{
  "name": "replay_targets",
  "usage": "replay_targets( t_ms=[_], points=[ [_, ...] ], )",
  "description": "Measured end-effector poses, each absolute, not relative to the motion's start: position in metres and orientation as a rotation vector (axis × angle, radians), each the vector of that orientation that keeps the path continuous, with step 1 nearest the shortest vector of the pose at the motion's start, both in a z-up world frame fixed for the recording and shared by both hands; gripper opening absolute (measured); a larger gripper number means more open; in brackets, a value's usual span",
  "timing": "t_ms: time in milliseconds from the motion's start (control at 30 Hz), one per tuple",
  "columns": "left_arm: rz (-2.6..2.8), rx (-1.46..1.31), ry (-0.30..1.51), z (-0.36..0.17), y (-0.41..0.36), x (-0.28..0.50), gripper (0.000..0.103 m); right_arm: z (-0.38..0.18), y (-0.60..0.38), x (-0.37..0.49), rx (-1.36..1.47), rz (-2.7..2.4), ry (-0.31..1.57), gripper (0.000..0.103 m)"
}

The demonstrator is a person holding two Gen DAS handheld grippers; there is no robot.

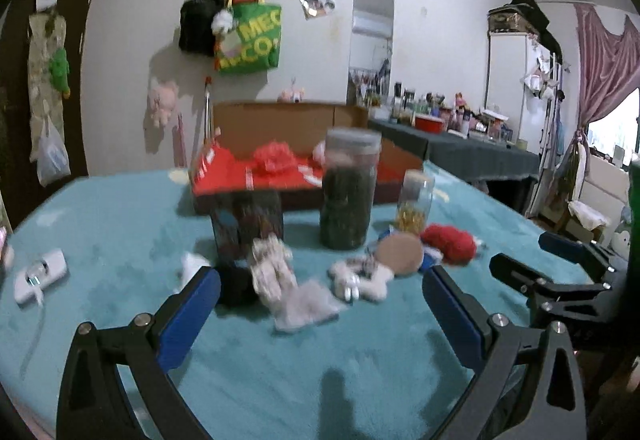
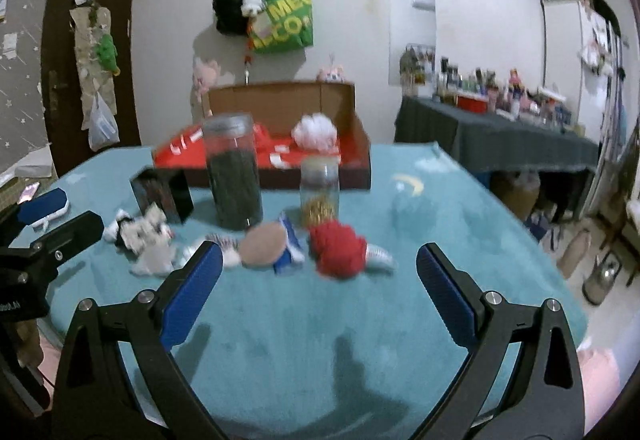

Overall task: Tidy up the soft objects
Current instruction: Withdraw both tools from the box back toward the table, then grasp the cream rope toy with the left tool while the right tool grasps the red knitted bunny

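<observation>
Soft things lie in a row on the teal cloth: a pale plush toy (image 1: 272, 268) with a grey cloth (image 1: 304, 304), a white plush (image 1: 360, 276), a round tan pad (image 1: 400, 252) and a red pom-pom (image 1: 450, 242). In the right wrist view the black-and-white plush (image 2: 140, 232), the tan pad (image 2: 264, 244) and the red pom-pom (image 2: 338, 248) show. My left gripper (image 1: 320, 288) is open and empty, just short of the plush. My right gripper (image 2: 318, 264) is open and empty, just short of the pom-pom. A cardboard box (image 1: 288, 120) with a red lining holds a red bow (image 1: 276, 160) and a white pom-pom (image 2: 316, 132).
A tall dark-filled jar (image 1: 348, 192), a small jar with gold bits (image 1: 414, 204) and a dark box (image 1: 248, 224) stand between the soft things and the cardboard box. A white device (image 1: 40, 274) lies at the left. A cluttered side table (image 2: 500, 128) stands at the right.
</observation>
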State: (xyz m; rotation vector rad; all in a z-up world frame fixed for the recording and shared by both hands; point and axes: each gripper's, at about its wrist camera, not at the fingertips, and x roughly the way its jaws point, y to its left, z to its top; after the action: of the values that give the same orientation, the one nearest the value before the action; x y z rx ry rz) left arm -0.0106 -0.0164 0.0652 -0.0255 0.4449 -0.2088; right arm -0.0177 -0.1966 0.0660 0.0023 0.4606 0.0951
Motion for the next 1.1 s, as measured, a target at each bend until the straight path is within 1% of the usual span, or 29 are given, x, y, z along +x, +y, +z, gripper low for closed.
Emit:
replay_targets(
  t_ms=[133,333,600,900,1100],
  points=[
    [-0.186,-0.026,0.47,0.05,-0.017,-0.004,0.103,0.041,-0.196,-0.013,-0.008,0.076,0.512,0.099],
    [-0.171,-0.019,0.497,0.042,-0.017,0.006,0.103,0.022,-0.197,-0.008,-0.002,0.072,0.557,0.099],
    [-0.169,-0.02,0.513,0.051,-0.015,0.023,0.103,0.023,-0.201,0.0,0.004,0.073,0.571,0.099],
    [-0.164,-0.001,0.565,0.062,-0.014,0.055,0.103,0.038,-0.215,0.034,0.018,0.092,0.614,0.099],
    [-0.181,0.035,0.659,0.061,-0.009,0.079,0.091,0.042,-0.225,0.07,0.017,0.129,0.692,0.099]
  ],
)
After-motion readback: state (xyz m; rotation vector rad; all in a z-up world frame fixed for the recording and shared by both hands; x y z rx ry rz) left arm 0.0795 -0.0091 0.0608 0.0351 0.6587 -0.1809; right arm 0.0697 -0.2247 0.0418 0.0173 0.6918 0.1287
